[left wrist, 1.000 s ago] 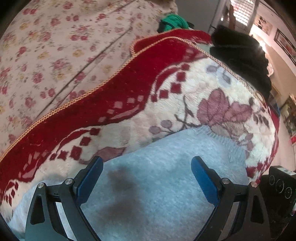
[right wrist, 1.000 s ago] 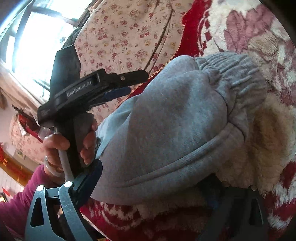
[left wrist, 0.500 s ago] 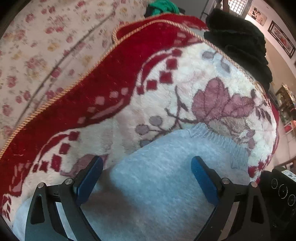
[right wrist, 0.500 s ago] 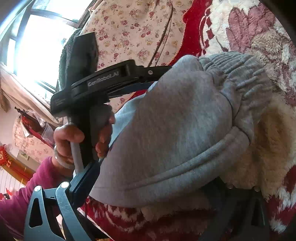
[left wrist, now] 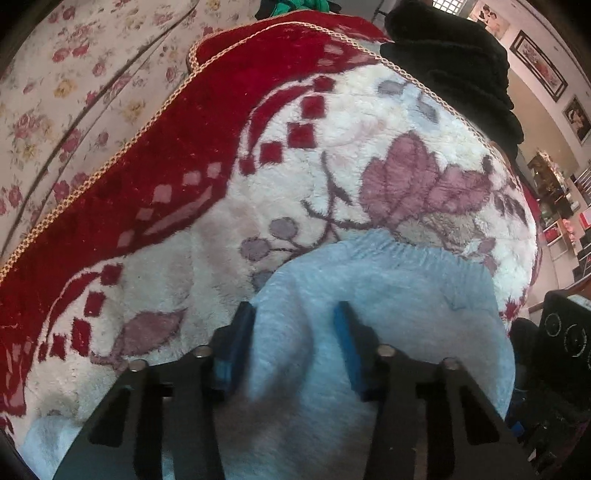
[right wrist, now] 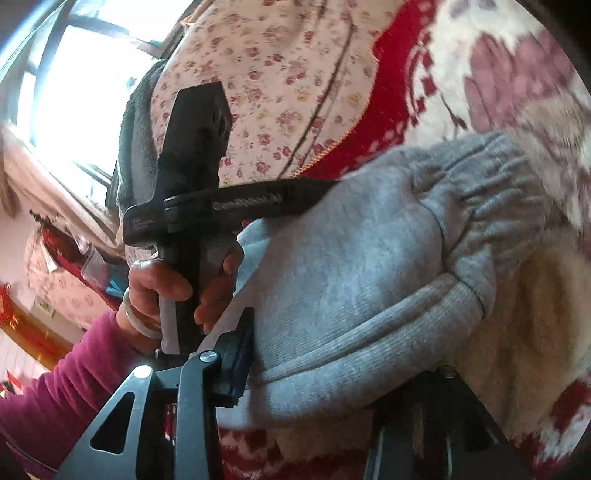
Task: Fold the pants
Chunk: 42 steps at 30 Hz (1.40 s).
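Grey sweatpants (left wrist: pixel 388 295) lie bunched on a red and cream floral blanket (left wrist: pixel 258 166). In the left wrist view my left gripper (left wrist: pixel 291 343) has its blue pads pinched on a fold of the grey cloth. In the right wrist view the pants (right wrist: pixel 351 258) show their ribbed waistband and a cuff. My right gripper (right wrist: pixel 332 354) has closed in on the lower hem; its left pad (right wrist: pixel 240 350) presses the cloth, its right finger is hidden under the fabric. The left gripper's body (right wrist: pixel 207 206) and the hand holding it show at the pants' far side.
A floral sofa back (left wrist: pixel 74 92) rises behind the blanket. A black garment (left wrist: pixel 454 62) and a green one (left wrist: pixel 295 5) lie at the blanket's far end. A black appliance with dials (left wrist: pixel 565 332) stands at the right. A bright window (right wrist: pixel 74 74) is at the left.
Both grippers went from wide open to closed on the grey pants. The left gripper moved forward over the cloth toward the waistband.
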Tool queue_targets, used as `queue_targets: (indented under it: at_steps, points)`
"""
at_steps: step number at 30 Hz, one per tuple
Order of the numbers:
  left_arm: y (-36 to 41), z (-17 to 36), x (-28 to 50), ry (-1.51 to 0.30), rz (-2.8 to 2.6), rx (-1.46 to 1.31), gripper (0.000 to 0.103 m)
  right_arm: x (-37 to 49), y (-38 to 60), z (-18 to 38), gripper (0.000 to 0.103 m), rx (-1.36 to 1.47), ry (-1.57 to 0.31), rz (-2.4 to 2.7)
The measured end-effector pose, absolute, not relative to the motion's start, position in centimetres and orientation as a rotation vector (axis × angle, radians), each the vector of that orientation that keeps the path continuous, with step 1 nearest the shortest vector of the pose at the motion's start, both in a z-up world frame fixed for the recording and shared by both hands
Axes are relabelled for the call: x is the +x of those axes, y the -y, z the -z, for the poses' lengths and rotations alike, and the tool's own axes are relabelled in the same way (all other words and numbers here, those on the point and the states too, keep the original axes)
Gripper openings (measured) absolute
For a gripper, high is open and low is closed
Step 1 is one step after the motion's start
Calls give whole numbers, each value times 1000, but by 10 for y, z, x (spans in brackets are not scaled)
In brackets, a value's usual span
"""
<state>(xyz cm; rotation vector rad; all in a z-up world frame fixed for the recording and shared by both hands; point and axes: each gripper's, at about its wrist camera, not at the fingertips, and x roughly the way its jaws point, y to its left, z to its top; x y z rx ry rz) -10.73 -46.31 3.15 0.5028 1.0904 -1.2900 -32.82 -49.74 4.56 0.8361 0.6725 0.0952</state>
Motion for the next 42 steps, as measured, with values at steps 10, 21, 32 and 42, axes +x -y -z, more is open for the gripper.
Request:
queue_targets:
  at_steps: [10,21,32,42]
  points:
    - [447,-62,-108,-1045,1237,448,17,-325,489,-70,38,747,-636,-106]
    - [419,-117,-118,-905,1188,424,14,-325,468,-116,38,649,-577,-143]
    - [368,-164,-123,-796,1108,365,2,-317,432,-155,38,550,-544,-204]
    - [289,-194,-110,-748,1011,235,0,-299,378,-190,38,422,-546,-305]
